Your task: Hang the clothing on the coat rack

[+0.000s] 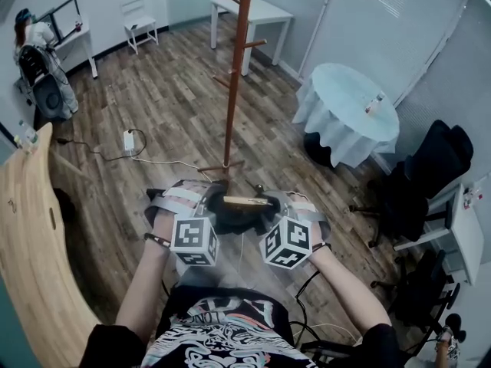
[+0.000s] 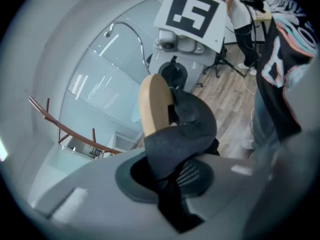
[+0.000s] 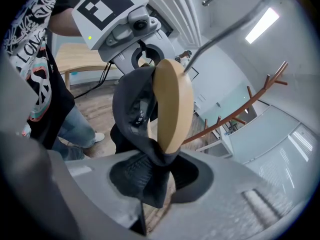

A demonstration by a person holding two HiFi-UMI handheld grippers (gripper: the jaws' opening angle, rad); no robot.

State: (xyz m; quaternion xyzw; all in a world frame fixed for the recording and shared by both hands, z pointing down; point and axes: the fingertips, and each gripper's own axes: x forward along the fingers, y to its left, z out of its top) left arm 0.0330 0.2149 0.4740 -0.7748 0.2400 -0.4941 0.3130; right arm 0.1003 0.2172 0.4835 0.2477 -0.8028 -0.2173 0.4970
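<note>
A dark garment [image 1: 239, 215] draped over a wooden hanger [image 1: 247, 201] hangs between my two grippers, low in front of me. My left gripper [image 1: 198, 215] is shut on the dark cloth [image 2: 181, 132] at one hanger end [image 2: 154, 109]. My right gripper [image 1: 285, 219] is shut on the garment [image 3: 131, 109] where it wraps the other hanger end [image 3: 172, 104]. The hanger's metal hook [image 3: 235, 24] curves up from it. The brown coat rack [image 1: 233, 75] stands upright on the floor just beyond the hanger, with pegs up its pole [image 3: 240, 109].
A round table with a pale cloth [image 1: 349, 110] stands to the right of the rack, black office chairs [image 1: 430, 175] beyond it. A curved wooden counter [image 1: 34, 236] runs along the left. A power strip and cable [image 1: 129, 142] lie on the floor left of the rack. A person [image 1: 34, 52] sits at a far-left desk.
</note>
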